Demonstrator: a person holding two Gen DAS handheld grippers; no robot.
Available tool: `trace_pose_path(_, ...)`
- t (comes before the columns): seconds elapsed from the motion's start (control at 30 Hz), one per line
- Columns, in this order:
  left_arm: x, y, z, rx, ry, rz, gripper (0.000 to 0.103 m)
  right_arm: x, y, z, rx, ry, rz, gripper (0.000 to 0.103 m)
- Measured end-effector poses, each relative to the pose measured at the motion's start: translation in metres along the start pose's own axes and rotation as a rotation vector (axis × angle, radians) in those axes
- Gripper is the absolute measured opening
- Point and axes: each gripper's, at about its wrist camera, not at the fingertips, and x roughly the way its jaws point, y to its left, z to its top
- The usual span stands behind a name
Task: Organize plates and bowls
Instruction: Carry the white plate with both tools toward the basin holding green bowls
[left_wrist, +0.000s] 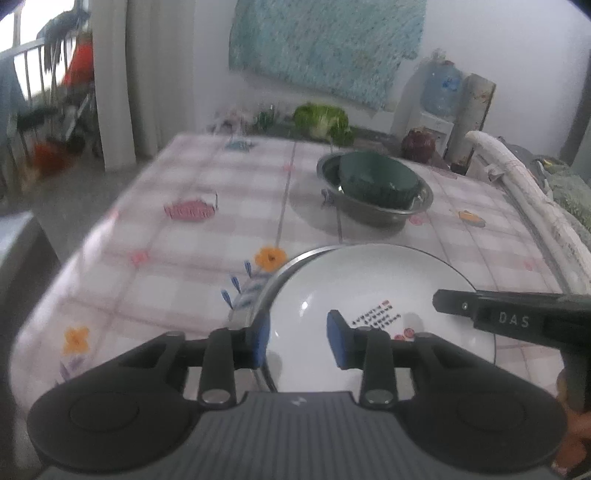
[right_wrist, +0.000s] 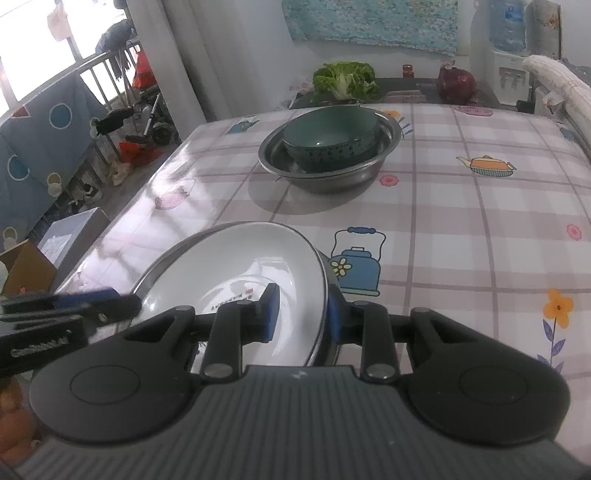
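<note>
A white plate (left_wrist: 369, 295) with small print in its well rests in a steel dish whose rim (left_wrist: 295, 258) shows around it. My left gripper (left_wrist: 297, 332) straddles its left edge, one blue pad (left_wrist: 258, 339) outside and one inside, shut on it. My right gripper (right_wrist: 301, 310) is shut on the opposite edge of the white plate (right_wrist: 240, 258), which tilts up off the checked tablecloth (right_wrist: 461, 221). Each gripper shows in the other's view: the right gripper (left_wrist: 443, 301) and the left gripper (right_wrist: 110, 299). Farther back, a dark green bowl (right_wrist: 332, 140) sits in a steel basin (right_wrist: 321, 181).
The table's left edge (right_wrist: 122, 221) drops to a floor with boxes (right_wrist: 29, 269) and clutter. A cabbage (right_wrist: 345, 81) and a dark red object (right_wrist: 456, 83) lie beyond the far edge. A white padded rail (left_wrist: 517, 184) runs along the right side. Bare cloth lies right of the basin.
</note>
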Motion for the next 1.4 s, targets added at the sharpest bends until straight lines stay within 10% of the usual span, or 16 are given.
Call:
trace_pose_path(0.3,0.008,0.024,0.002,-0.057,0.013,0.019,0.052,-0.015,-0.011,0.006,0.015,-0.058,-0.036,0.052)
trace_pose_path(0.73,0.045,0.031,-0.001,-0.118,0.137,-0.055,0.033,0.022,-0.038,-0.019,0.241,0.074,0.105,0.034)
trace_pose_path(1.4,0.037,-0.034,-0.010,-0.007,0.172,-0.153,0.037,-0.028,-0.084,-0.047,0.321,0.038,0.002,0.034)
